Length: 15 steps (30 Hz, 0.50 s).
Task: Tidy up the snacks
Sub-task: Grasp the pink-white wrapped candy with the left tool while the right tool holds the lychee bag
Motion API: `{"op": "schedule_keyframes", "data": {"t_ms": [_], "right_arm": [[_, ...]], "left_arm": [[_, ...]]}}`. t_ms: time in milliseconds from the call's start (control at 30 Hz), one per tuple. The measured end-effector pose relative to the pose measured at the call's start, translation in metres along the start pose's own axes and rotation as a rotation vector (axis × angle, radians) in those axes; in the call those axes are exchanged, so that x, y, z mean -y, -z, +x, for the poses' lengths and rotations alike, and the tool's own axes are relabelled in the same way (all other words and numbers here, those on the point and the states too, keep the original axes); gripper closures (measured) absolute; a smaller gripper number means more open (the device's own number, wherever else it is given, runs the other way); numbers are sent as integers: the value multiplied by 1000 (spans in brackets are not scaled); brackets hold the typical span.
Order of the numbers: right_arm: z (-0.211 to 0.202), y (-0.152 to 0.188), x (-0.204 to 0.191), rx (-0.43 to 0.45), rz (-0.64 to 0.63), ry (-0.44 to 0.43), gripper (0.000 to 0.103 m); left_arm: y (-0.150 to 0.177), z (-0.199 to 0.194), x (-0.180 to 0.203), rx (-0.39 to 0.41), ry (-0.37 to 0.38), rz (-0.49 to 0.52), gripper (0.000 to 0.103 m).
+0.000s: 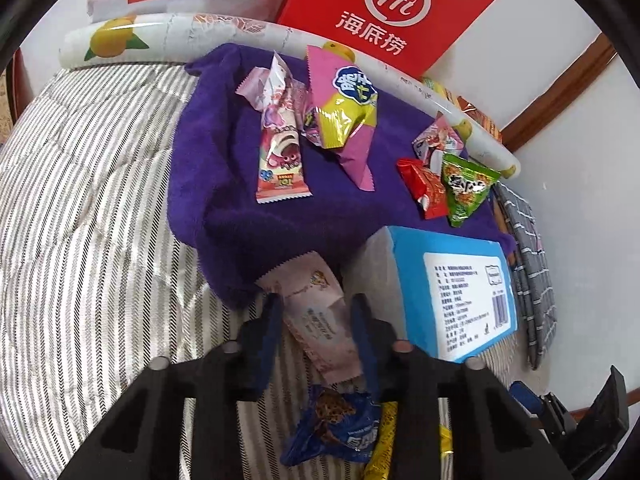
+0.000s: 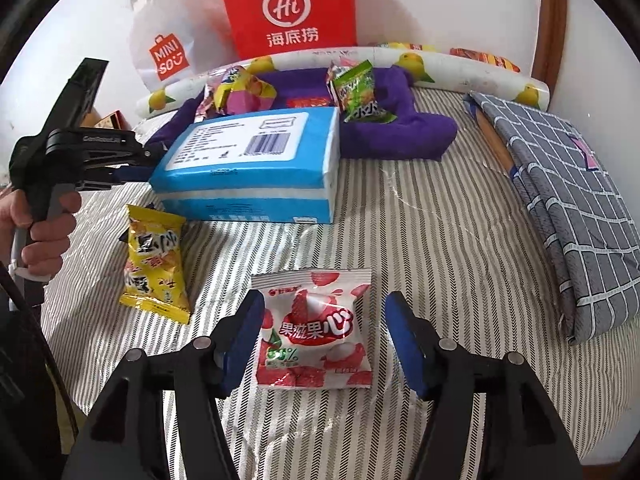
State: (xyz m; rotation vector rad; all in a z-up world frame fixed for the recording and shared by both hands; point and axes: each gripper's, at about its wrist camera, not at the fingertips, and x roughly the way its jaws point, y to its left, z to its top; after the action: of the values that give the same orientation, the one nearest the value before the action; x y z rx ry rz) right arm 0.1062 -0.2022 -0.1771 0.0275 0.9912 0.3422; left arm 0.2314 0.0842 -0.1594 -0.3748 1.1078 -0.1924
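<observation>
My left gripper [image 1: 316, 300] is shut on a pale pink snack packet [image 1: 320, 320] at the purple towel's [image 1: 224, 208] near edge. Below it lie a blue cookie packet [image 1: 340, 428] and a yellow packet [image 1: 384, 440]. On the towel rest a long pink packet [image 1: 280, 148], a pink-and-yellow packet [image 1: 344, 112], a red packet [image 1: 424, 188] and a green packet [image 1: 468, 188]. My right gripper [image 2: 325, 300] is open. A white-and-red lychee candy packet [image 2: 316, 328] lies flat between its fingers on the striped cloth [image 2: 440, 240]. The yellow packet [image 2: 156, 264] lies to its left.
A blue tissue box [image 2: 248, 160] stands mid-bed beside the towel. A folded grey checked cloth [image 2: 568, 208] lies at the right. A rolled mat with orange prints [image 2: 400, 60], a red paper bag [image 2: 292, 8] and a white bag [image 2: 168, 52] line the wall. A hand [image 2: 48, 232] grips the left gripper's handle.
</observation>
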Motion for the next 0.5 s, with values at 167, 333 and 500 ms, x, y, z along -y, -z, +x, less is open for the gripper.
{"op": "schedule_keyframes", "data": {"t_ms": [167,333,500], "right_arm": [[1,1,-3,-4,2,-5,41],[1,4,-6,-9,-7,-9,41],[1,7,-7,-12,-8,-11,41]], "left_arm": [[6,-14,-5,12,-24,16,76],[16,-26,-25,-2,-52,-7,76],[27,-26,-42,-22,-70,-45,75]]}}
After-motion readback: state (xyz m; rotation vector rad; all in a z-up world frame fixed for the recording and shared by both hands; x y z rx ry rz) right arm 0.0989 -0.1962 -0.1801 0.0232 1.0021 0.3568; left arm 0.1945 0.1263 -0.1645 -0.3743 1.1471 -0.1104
